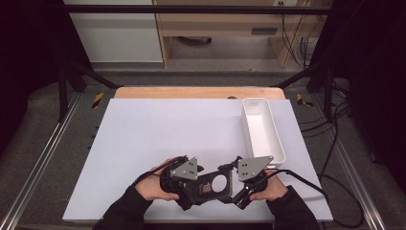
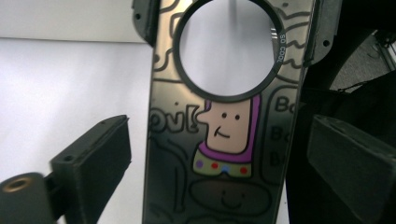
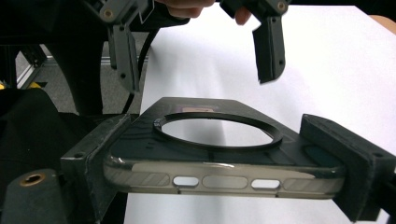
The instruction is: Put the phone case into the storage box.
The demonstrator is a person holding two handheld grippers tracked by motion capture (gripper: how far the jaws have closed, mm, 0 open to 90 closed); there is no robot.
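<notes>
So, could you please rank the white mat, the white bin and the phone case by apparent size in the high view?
1. White mat, by far the largest.
2. White bin.
3. Phone case, partly hidden by the tools, so only probably the smallest.

A white sheet (image 1: 158, 143) covers most of the wooden table (image 1: 191, 92). A long white bin (image 1: 275, 139) (nothing in it) lies along the sheet's right side. Beyond the table's far edge stand a white cabinet (image 1: 115, 36) and a wooden shelf (image 1: 220, 24), with cables (image 1: 299, 38) hanging at right.
</notes>
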